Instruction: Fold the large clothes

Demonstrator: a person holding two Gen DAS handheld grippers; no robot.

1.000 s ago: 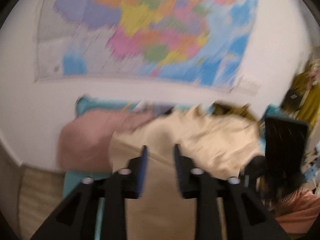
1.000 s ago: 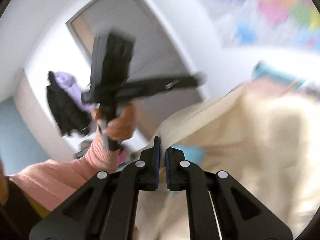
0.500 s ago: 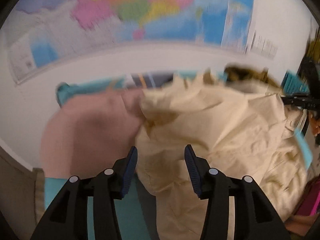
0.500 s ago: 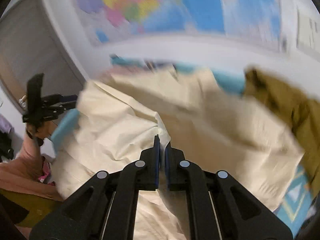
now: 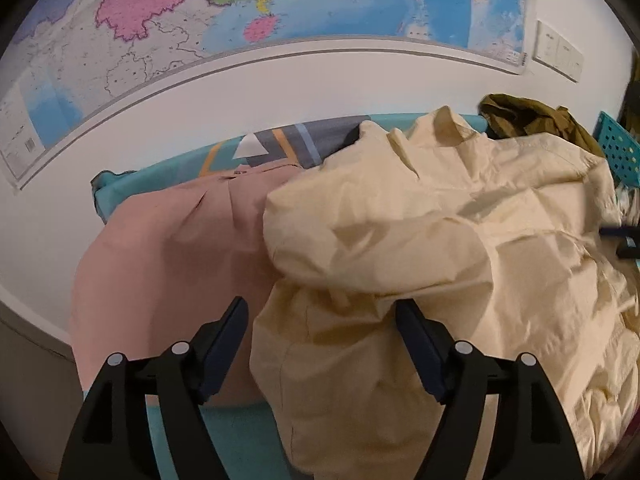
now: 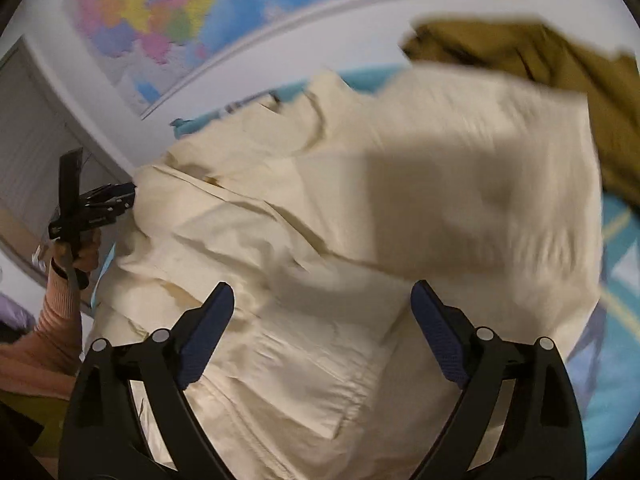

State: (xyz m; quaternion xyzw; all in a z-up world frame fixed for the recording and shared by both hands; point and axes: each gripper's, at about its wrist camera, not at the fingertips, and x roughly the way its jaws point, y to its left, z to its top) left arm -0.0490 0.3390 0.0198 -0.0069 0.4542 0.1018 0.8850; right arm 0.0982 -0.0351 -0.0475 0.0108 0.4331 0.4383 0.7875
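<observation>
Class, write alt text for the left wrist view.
A crumpled cream jacket lies on a teal bed cover, overlapping a pink garment. The left gripper, jaws opening, hovers over both; a map hangs behind.

A big coloured map (image 5: 280, 4) hangs on the white wall (image 5: 280, 92) at the far side. To its right there is a white switch plate (image 5: 558, 50). A grey door (image 6: 28, 136) stands at the left. The bed cover (image 5: 224, 432) is teal with a pattern.
</observation>
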